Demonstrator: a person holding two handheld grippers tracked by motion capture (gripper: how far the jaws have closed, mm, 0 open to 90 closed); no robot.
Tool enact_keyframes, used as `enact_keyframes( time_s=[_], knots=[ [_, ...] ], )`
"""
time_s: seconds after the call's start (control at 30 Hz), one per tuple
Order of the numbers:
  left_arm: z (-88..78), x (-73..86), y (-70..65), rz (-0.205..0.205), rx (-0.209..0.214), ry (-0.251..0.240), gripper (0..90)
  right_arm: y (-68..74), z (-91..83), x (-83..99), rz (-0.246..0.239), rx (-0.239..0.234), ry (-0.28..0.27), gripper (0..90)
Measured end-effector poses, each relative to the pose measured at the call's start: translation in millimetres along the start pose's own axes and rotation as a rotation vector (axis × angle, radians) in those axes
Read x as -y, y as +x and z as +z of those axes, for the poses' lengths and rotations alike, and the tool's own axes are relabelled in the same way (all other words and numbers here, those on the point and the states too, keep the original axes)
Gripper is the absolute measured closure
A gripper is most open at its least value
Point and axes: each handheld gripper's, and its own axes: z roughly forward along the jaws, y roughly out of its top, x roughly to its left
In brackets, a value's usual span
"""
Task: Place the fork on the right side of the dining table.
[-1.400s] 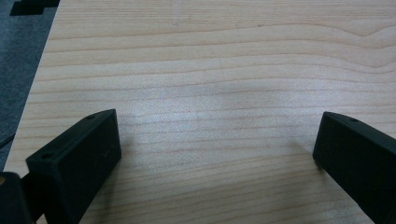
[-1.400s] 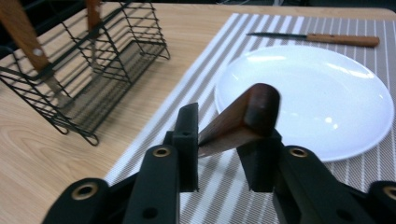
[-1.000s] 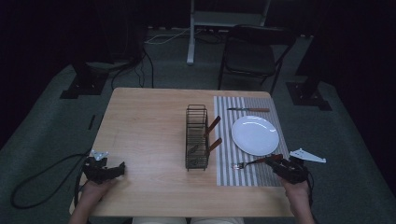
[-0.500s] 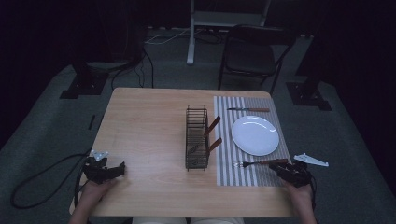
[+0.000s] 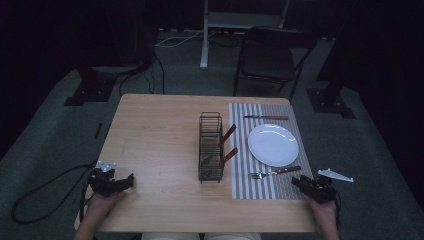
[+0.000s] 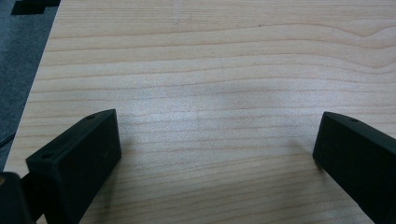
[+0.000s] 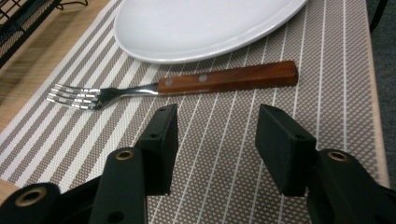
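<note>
A fork (image 5: 274,172) (image 7: 187,86) with a brown wooden handle lies on the striped placemat (image 5: 260,190), just in front of the white plate (image 5: 273,144) (image 7: 205,23). My right gripper (image 5: 299,182) (image 7: 215,135) rests on the mat a little behind the fork, open, with nothing between its jaws. My left gripper (image 5: 131,180) (image 6: 215,154) sits near the table's front left corner, open wide over bare wood. A knife (image 5: 266,118) lies beyond the plate. The black wire rack (image 5: 210,146) holds two wooden-handled utensils (image 5: 228,135).
The wooden table (image 5: 155,135) ends just right of the placemat (image 7: 327,70). A dark chair (image 5: 270,57) and equipment stands sit on the floor beyond the far edge. A cable (image 5: 45,190) trails off the left gripper onto the floor.
The fork was held in my right gripper over the mat; it now lies on the mat, released. The right gripper has drawn back toward the front edge. Left gripper unmoved.
</note>
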Motion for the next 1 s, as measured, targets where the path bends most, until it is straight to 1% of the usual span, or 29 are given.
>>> enact_keyframes(
  time_s=[0.07,0.17,0.23,0.3,0.37,0.4,0.43,0.47,0.53,0.57,0.63,0.67,0.77,0.93,0.97,1.0],
  knots=[
    [0.0,0.0,0.0,0.000,0.000,0.000,1.3,1.7,1.2,2.4,-0.004,0.007,0.008,47.1],
    [0.0,0.0,0.0,0.000,0.000,0.000,1.3,6.0,1.8,5.1,-0.012,0.018,0.002,45.7],
    [0.0,0.0,0.0,0.000,0.000,0.000,1.3,9.9,2.0,6.6,-0.005,0.011,-0.004,39.6],
    [0.0,0.0,0.0,0.000,0.000,0.000,1.3,16.3,2.8,7.9,0.006,0.016,-0.023,33.5],
    [0.0,0.0,0.0,0.000,0.000,0.000,1.3,22.3,5.3,8.8,0.021,-0.001,-0.037,25.3],
    [0.0,0.0,0.0,0.000,0.000,0.000,1.3,25.5,6.6,9.2,0.012,0.006,-0.034,20.4],
    [0.0,0.0,0.0,0.000,0.000,0.000,1.3,31.4,9.3,9.5,-0.007,0.043,-0.028,16.8],
    [0.0,0.0,0.0,0.000,0.000,0.000,1.3,35.2,11.2,10.4,-0.019,0.068,-0.027,14.8],
    [0.0,0.0,0.0,0.000,0.000,0.000,1.3,40.8,12.6,12.8,-0.030,0.096,-0.029,13.9],
    [0.0,0.0,0.0,0.000,0.000,0.000,1.3,44.1,12.3,14.3,-0.037,0.118,-0.036,13.9],
    [0.0,0.0,0.0,0.000,0.000,0.000,1.3,47.4,11.2,16.7,-0.032,0.146,-0.051,13.8],
    [0.0,0.0,0.0,0.000,0.000,0.000,1.3,48.3,10.8,17.4,-0.037,0.159,-0.055,13.8],
    [0.0,0.0,0.0,0.000,0.000,0.000,1.3,51.8,9.5,20.3,-0.040,0.216,-0.064,13.8],
    [0.0,0.0,0.0,0.000,0.000,0.000,1.3,63.4,9.6,26.1,-0.091,0.305,-0.052,12.5],
    [0.0,0.0,0.0,0.000,0.000,0.000,1.3,65.0,9.0,27.6,-0.094,0.318,-0.046,12.5],
    [0.0,0.0,0.0,0.000,0.000,0.000,1.3,65.7,8.5,28.6,-0.091,0.320,-0.043,12.5]
  ],
)
